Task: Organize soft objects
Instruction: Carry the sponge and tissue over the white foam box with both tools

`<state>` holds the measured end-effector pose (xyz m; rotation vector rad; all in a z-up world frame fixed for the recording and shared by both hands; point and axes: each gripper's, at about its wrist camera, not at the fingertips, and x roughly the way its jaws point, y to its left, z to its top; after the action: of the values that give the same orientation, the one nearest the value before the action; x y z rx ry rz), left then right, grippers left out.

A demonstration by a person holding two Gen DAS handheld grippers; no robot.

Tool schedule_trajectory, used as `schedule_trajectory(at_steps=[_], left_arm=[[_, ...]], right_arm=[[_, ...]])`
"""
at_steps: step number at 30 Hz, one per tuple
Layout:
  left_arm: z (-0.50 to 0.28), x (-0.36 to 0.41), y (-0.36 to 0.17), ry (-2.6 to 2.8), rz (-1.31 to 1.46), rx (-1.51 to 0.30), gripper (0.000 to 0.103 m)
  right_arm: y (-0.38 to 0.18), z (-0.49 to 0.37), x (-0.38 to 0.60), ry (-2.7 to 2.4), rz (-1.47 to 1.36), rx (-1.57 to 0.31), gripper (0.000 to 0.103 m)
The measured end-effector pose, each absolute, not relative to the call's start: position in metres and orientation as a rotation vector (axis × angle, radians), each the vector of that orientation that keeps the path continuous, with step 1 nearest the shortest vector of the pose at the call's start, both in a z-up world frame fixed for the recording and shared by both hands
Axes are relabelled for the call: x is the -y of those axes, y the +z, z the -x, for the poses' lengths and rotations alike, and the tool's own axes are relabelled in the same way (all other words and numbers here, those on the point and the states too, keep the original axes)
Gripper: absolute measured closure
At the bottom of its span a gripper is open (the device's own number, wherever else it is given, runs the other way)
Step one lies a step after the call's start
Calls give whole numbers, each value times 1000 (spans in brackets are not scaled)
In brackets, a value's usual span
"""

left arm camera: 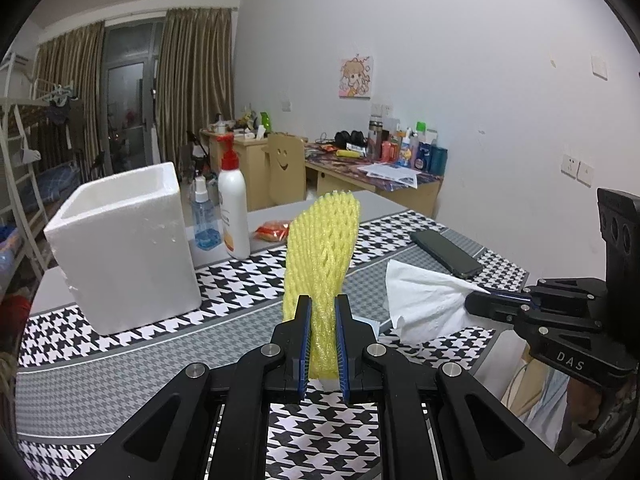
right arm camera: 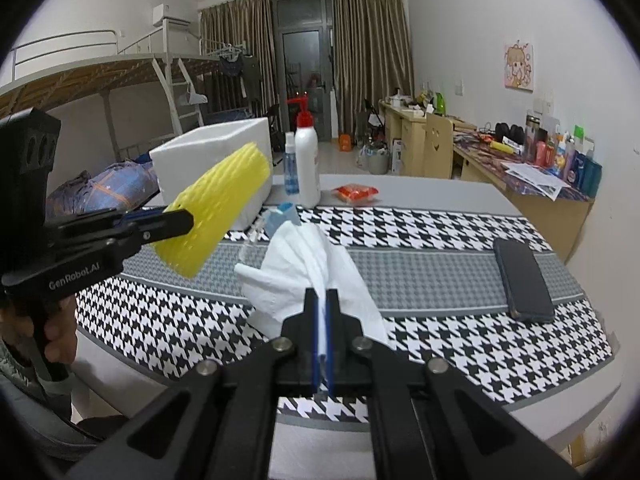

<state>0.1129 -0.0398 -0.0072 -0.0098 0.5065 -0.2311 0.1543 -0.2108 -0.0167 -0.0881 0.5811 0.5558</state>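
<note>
Yellow foam net (left arm camera: 320,264) pinched between left gripper (left arm camera: 323,312) fingers, jutting forward.

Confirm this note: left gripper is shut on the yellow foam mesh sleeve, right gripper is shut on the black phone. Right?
Not quite. The right gripper is shut on the white tissue paper, as the right wrist view shows; the black phone lies untouched on the houndstooth mat. The left gripper does grip the yellow foam mesh sleeve.

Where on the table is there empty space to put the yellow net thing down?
The grey band of the houndstooth mat is bare between the white tissue and the black phone. The plain grey tabletop right of the orange packet is free too. It is crowded by the foam box, spray bottle and white pump bottle.
</note>
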Motion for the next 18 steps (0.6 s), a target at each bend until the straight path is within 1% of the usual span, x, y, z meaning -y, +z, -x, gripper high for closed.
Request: schedule_trajectory(at_steps=[18], left_arm=[[-110,18,5,-162,10,-477,91]], right_arm=[[0,-161,194,590,73,-517,98]])
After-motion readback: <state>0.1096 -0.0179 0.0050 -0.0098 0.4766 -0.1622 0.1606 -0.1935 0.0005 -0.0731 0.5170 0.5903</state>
